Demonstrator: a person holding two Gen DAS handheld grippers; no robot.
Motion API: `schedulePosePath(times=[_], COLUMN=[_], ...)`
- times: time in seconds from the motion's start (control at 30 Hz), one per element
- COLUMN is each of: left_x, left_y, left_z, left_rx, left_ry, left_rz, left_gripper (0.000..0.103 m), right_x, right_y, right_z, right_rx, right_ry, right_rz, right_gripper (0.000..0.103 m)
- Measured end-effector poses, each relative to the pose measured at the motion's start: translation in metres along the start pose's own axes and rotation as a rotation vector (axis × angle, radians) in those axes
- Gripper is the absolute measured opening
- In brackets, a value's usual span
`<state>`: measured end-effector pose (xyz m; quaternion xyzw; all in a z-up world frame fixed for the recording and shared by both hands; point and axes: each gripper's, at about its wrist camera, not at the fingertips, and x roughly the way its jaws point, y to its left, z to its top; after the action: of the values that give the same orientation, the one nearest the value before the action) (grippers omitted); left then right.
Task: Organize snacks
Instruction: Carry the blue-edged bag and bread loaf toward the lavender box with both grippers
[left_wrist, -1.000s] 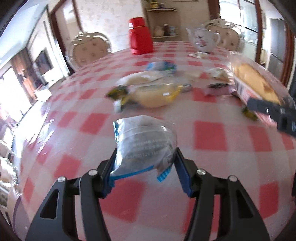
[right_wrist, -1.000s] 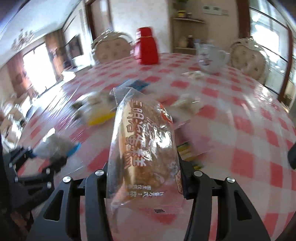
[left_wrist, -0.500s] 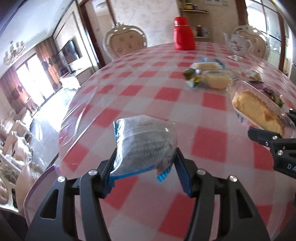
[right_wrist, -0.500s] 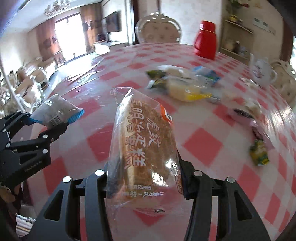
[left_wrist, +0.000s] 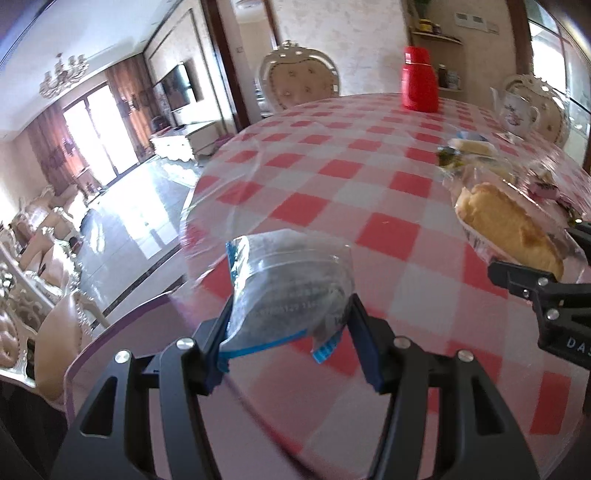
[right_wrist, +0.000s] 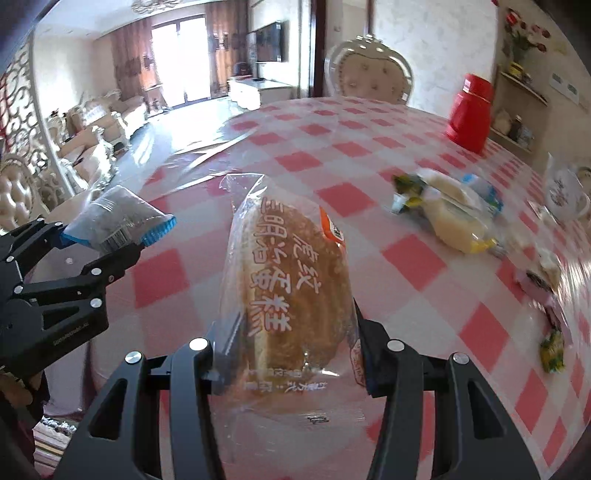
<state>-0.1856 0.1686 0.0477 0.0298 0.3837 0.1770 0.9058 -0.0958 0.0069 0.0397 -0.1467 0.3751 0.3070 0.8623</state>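
Note:
My left gripper (left_wrist: 291, 325) is shut on a grey snack packet with blue edges (left_wrist: 291, 284) and holds it above the table's left edge. It also shows in the right wrist view (right_wrist: 118, 218). My right gripper (right_wrist: 288, 332) is shut on a clear-wrapped sponge cake with red Chinese print (right_wrist: 291, 280). The cake also shows at the right of the left wrist view (left_wrist: 506, 229). A pile of loose snacks (right_wrist: 450, 210) lies farther back on the red-and-white checked table (right_wrist: 332, 155).
A red thermos (right_wrist: 471, 112) and a white teapot (left_wrist: 517, 109) stand at the far side. A small green-yellow packet (right_wrist: 552, 354) and a pink one (right_wrist: 537, 284) lie at the right. Chairs (left_wrist: 299, 81) ring the table. The floor drops off left.
Both grippers have swung left and back toward the table's near-left edge with their snacks still held. The snack pile now sits farther away to the right.

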Motion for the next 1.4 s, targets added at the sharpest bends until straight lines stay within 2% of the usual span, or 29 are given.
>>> schedulePosePath(times=[0.47,0.93,1.4], left_x=[-0.015,-0.020,-0.003], left_y=[0.072,0.135,0.185], left_z=[-0.038,-0.076,-0.114], left_rx=[-0.098,-0.181,-0.246], left_ry=[0.028,0.063,0.160], left_rz=[0.094,0.144,0.188], left_gripper=[0.058,0.058,0.060], right_x=[0.002,0.012,0.039], right_y=[0.089,0.181,0.246], right_z=[0.016,0.016,-0.002], right_rx=[-0.140,-0.268,-0.372], right_ry=[-0.019,0.009,0.097], right_rz=[0.097,0.178,0.228], right_gripper=[0.050,0.050,0.050])
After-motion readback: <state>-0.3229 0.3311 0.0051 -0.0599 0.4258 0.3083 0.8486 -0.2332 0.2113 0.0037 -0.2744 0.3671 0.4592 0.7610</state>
